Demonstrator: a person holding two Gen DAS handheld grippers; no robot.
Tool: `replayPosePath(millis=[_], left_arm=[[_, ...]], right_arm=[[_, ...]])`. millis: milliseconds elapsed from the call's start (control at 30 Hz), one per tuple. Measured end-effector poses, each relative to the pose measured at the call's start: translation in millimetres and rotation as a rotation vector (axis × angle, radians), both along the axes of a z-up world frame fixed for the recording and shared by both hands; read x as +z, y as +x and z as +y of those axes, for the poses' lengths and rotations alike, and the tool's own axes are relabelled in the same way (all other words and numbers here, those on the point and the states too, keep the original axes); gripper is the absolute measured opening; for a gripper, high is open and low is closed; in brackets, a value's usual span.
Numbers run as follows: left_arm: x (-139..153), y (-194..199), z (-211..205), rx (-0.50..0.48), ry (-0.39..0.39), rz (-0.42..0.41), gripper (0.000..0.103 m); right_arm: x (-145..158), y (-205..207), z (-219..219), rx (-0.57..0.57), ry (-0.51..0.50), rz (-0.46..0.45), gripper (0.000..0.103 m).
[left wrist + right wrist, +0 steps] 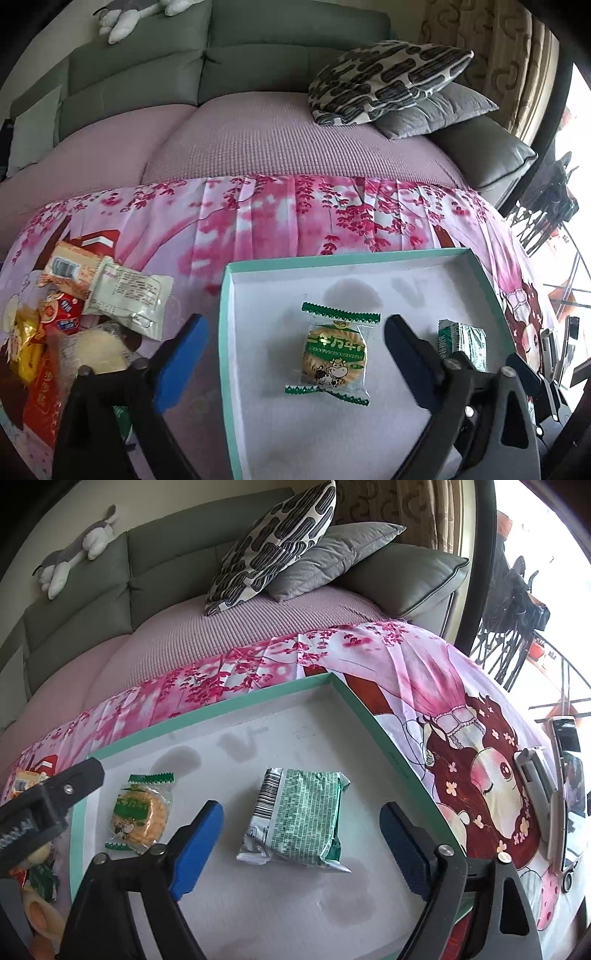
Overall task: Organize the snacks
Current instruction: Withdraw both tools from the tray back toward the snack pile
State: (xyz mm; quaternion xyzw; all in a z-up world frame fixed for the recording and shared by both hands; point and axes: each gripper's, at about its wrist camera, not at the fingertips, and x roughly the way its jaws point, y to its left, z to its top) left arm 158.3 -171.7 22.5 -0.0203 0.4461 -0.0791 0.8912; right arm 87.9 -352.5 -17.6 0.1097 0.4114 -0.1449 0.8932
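Left gripper spread above round cookie packet near tray left edge; right gripper spread over green foil packet mid-tray; both light, crinkly, slippery, cookie brittle; pinch across middles

2 snack packets side by side in tray; snack pile left of tray.

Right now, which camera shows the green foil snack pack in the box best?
The right wrist view: the green foil snack pack lies whole and centred between the open fingers. In the left wrist view only part of it shows, behind that gripper's finger.
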Motion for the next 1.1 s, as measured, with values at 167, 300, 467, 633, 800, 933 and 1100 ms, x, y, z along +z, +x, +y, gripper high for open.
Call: replayPosePath(millis=[167,300,467,633,800,933,1100], left_arm=[[8,-8,10,0.065,0.02,-0.018,0.1],[10,-13,22,0.119,0.018,-0.021,0.102],[9,-20,36,0.18,0.035,-0.024,0.102],[11,-32,44,0.215,0.037,-0.007,0.102],[12,-37,56,0.258,0.104,0.042,0.102],[11,-40,61,0.244,0.129,0.072,0.102],[8,-44,73,0.261,0.137,0.115,0.102]], right_arm=[[3,-5,2,0.028,-0.013,0.004,0.103],[7,-9,2,0.046,-0.016,-0.012,0.103],[11,-13,5,0.061,-0.015,-0.003,0.103],[24,-22,7,0.07,-0.017,-0.029,0.103],[34,-28,11,0.067,-0.02,-0.027,0.103],[33,-27,19,0.064,-0.012,0.014,0.103],[34,-27,34,0.079,-0.043,0.052,0.103]])
